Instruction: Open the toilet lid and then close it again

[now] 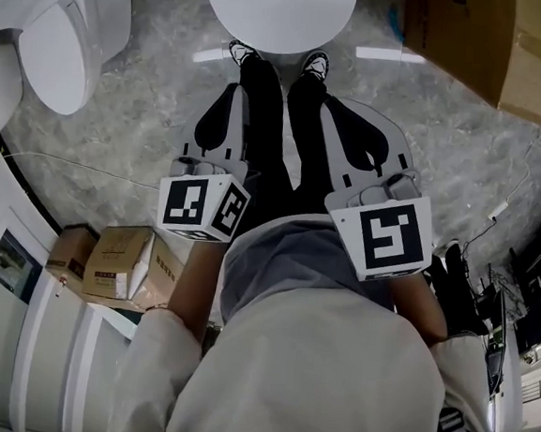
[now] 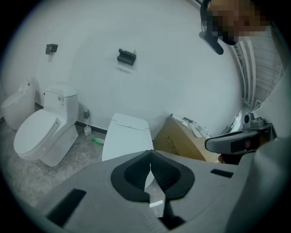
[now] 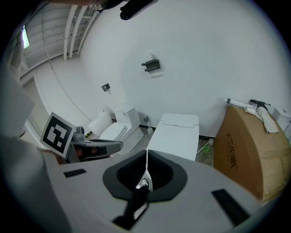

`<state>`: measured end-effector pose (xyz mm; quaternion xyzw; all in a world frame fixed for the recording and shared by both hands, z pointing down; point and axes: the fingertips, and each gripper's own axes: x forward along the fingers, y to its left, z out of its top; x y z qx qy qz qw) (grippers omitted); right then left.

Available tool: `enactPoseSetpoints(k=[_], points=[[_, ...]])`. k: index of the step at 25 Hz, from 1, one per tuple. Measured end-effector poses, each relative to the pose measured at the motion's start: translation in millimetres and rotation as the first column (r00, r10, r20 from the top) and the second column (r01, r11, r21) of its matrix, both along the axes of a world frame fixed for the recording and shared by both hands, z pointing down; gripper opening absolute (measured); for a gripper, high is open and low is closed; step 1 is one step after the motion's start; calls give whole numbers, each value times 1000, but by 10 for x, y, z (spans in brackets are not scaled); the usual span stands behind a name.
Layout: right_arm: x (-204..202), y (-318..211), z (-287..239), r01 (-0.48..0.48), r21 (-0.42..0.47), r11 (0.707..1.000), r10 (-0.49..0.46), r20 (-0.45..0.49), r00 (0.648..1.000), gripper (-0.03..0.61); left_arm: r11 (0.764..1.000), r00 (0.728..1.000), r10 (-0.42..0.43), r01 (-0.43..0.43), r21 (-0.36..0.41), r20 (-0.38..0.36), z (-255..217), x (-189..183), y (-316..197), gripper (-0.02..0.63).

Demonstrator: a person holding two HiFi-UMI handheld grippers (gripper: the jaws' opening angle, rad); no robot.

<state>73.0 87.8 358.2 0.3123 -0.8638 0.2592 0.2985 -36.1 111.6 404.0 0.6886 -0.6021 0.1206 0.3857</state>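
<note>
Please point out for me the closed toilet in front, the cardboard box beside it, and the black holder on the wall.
closed toilet [image 3: 175, 141]: right gripper view, middle of its flat white lid.
cardboard box [image 3: 245, 150]: right gripper view, its brown side face.
black wall holder [image 3: 151, 65]: right gripper view, its dark front.

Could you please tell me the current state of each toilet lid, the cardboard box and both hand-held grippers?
Front toilet lid: closed.
Neighbouring toilet lid: closed.
Cardboard box: closed.
Left hand-held gripper: shut, empty.
Right hand-held gripper: shut, empty.
</note>
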Motion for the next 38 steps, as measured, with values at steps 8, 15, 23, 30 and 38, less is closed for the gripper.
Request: enactPoseSetpoints(k=[8,15,23,30,38], points=[[13,29,270,20,-20,1000,-20,-1,1000,12,999,999,-27,28,-28,34,468,-53,77,8],[61,21,514,50,-38,998,-50,3,999,12,991,993,-114,113,-74,-9,1007,-112,154,8],[62,55,829,78,-77,994,-79,-8,997,12,976,981,-188,182,-116,-42,1483,-114,179,8],[27,128,1018,104,-115,988,-105,-7,994,12,960,967,-247,236,-154,-63,1900,-192,212,11],[75,93,1085,72,-143,987,-71,9,997,12,926,929,-339,301,-228,-149,2397,-213,236,147]])
